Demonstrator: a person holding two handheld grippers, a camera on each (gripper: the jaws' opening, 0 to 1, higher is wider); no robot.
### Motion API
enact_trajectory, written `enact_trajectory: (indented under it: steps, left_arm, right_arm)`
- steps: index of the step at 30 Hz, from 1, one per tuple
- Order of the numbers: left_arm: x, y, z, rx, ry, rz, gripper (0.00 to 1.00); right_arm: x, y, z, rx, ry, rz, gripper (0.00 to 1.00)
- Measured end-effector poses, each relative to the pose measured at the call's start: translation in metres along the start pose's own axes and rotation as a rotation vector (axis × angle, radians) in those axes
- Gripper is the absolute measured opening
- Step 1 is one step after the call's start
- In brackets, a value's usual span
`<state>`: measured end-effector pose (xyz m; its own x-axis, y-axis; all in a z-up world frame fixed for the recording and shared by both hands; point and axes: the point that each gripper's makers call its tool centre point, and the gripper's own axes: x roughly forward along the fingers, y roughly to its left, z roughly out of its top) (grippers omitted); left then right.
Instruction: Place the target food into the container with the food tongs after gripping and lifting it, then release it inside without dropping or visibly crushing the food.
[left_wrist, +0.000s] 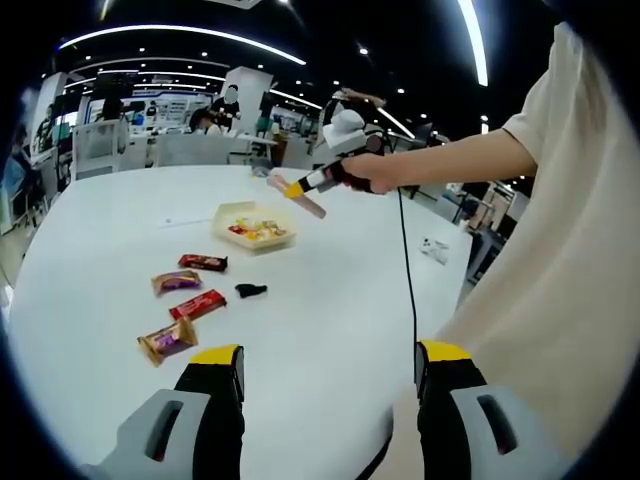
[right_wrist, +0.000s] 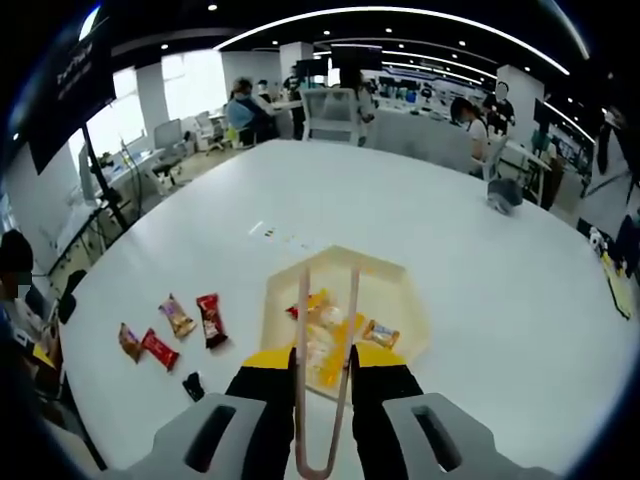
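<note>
In the left gripper view, four wrapped snacks lie in a loose row on the white table (left_wrist: 330, 330): a gold one (left_wrist: 167, 341), a red one (left_wrist: 197, 304), another gold one (left_wrist: 176, 282) and a dark red one (left_wrist: 203, 262), with a small black object (left_wrist: 250, 290) just beside them. Further right sits the container (left_wrist: 254, 226), already holding snacks. The left gripper (left_wrist: 330, 365) hangs with its jaws wide apart and empty. The right gripper (right_wrist: 326, 365) is clamped on the pink tongs (right_wrist: 327, 350), whose tips stand parted above the container (right_wrist: 345, 310), gripping nothing.
</note>
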<state>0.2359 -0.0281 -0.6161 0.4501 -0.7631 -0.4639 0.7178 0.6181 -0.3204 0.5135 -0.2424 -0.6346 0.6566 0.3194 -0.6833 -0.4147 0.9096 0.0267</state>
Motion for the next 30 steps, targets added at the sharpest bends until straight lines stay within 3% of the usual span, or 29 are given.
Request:
enact_trajectory:
  steps: [9,18,25,30]
  left_arm:
    - [0.000,-0.001,0.001,0.002,-0.004,0.001,0.69]
    - [0.003,-0.004,0.004,0.012,-0.009,-0.009,0.69]
    - [0.003,-0.006,0.008,0.016,-0.020,-0.011,0.70]
    - [0.001,-0.003,0.024,-0.043,-0.086,-0.003,0.70]
  right_arm:
    - [-0.002,0.004,0.000,-0.005,0.002,0.010,0.20]
    - [-0.008,0.022,-0.004,-0.031,0.004,0.046,0.20]
    - [-0.012,0.059,-0.014,-0.072,0.012,0.110,0.20]
    - [-0.021,0.092,-0.017,-0.141,0.008,0.166,0.19]
